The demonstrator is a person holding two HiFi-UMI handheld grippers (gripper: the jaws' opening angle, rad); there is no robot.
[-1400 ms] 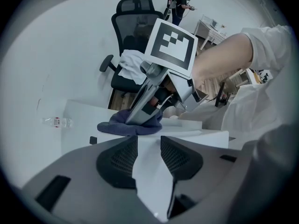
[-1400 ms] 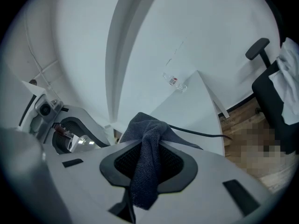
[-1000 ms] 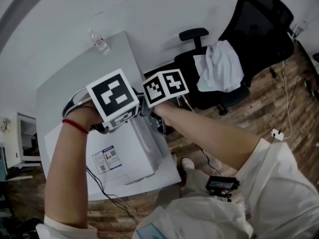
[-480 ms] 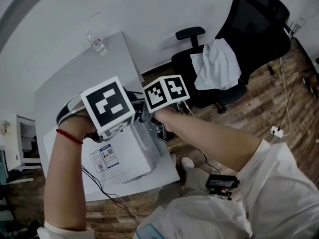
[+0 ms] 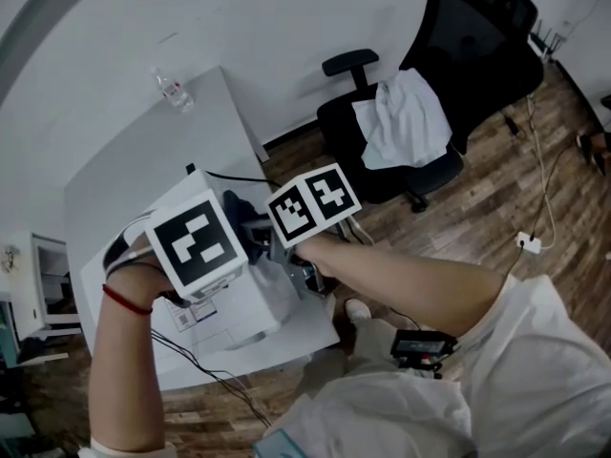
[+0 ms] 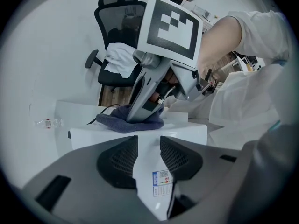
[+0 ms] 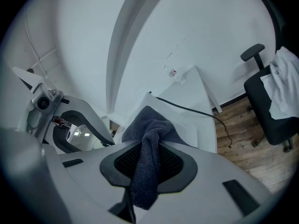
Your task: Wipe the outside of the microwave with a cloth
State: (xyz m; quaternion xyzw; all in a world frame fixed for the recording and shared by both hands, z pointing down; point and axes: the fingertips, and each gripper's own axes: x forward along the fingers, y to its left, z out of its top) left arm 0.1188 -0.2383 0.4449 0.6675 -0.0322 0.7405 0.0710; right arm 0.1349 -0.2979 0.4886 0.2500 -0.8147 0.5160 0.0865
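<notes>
**A:** Any containers about?

**B:** One for certain: a clear plastic bottle [image 5: 170,89] standing upright on the white table [image 5: 134,175], at about 11 o'clock from the microwave [image 5: 256,305]. I cannot tell what is in it. The microwave is a smooth, white, boxy thing, and none of the views looks inside it.

**A:** And the cloth?

**B:** The cloth [image 7: 150,125] is dark blue-grey with a nubbly towelling weave. It is bunched on top of the microwave towards its 12 o'clock edge. The right gripper [image 7: 148,158] has its jaws pinched on a twisted fold of it, with a loose end hanging down between the pads. The rest spreads over the white top.

**A:** The other gripper?

**B:** The left gripper [image 6: 149,148] has its jaws partway apart and holds nothing. Its pads are black and ribbed, and the gap between them shows the bare white panel and a small printed sticker [image 6: 160,177].

**A:** What else is there?

**B:** A thin black cable [image 7: 187,108] runs from the back of the microwave. At 2 o'clock on the plank floor is a black mesh-backed office chair [image 5: 477,27] with a crumpled white garment [image 5: 401,117] on its seat.
</notes>
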